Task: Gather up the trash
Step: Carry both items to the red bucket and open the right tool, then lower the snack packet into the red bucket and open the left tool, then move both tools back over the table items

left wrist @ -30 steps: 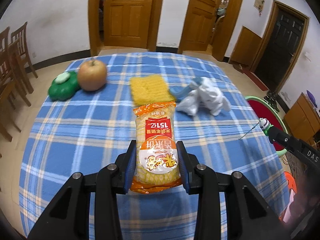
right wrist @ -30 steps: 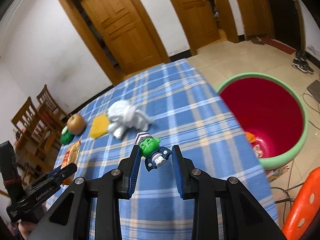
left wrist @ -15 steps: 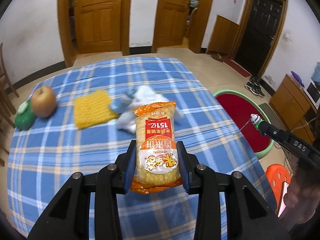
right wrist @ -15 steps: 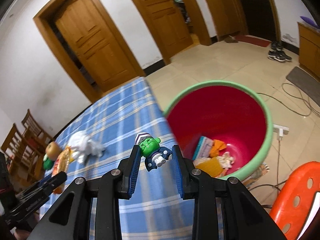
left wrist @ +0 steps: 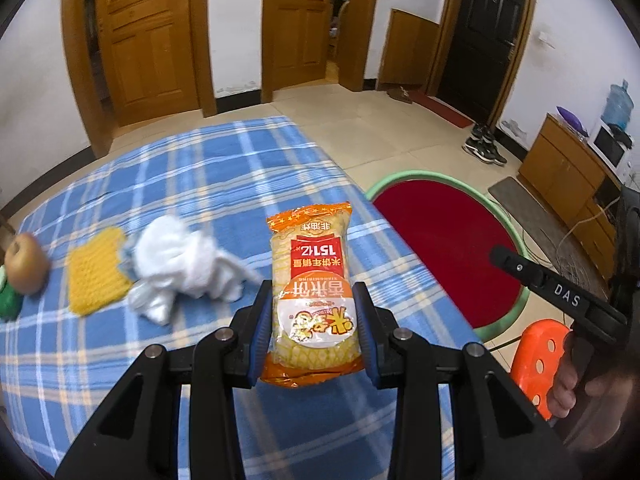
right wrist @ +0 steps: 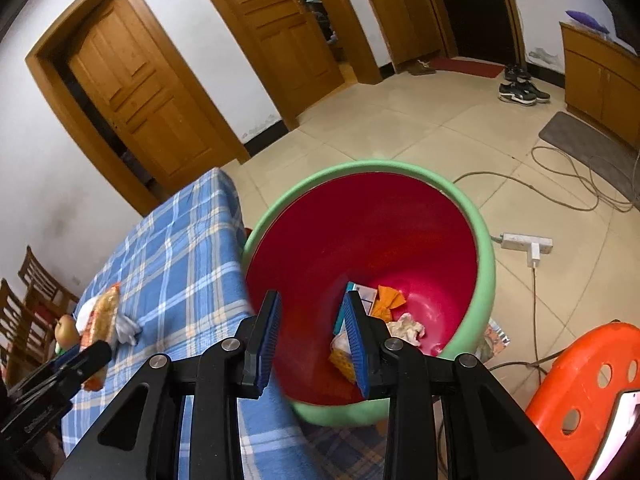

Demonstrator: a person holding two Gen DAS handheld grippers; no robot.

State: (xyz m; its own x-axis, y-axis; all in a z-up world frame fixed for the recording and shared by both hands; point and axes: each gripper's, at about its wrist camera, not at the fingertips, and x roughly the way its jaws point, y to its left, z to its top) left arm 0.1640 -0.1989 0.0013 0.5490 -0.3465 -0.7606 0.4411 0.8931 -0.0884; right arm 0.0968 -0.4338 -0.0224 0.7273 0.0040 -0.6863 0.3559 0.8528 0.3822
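Blue-padded right claw (right wrist: 312,332) agape above red bin (right wrist: 486,248).

The left gripper (left wrist: 312,322) has its jaws clamped on an orange-and-yellow plastic snack packet (left wrist: 311,288), pointing toward 12 o'clock. The right gripper (right wrist: 310,336) holds its jaws parted with nothing between them.

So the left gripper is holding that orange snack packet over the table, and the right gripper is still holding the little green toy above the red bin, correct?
Not quite. The right gripper is open and holds nothing; the right wrist view shows only the red bin between its jaws. The rest stands: the left gripper is shut on the orange snack packet over the table.
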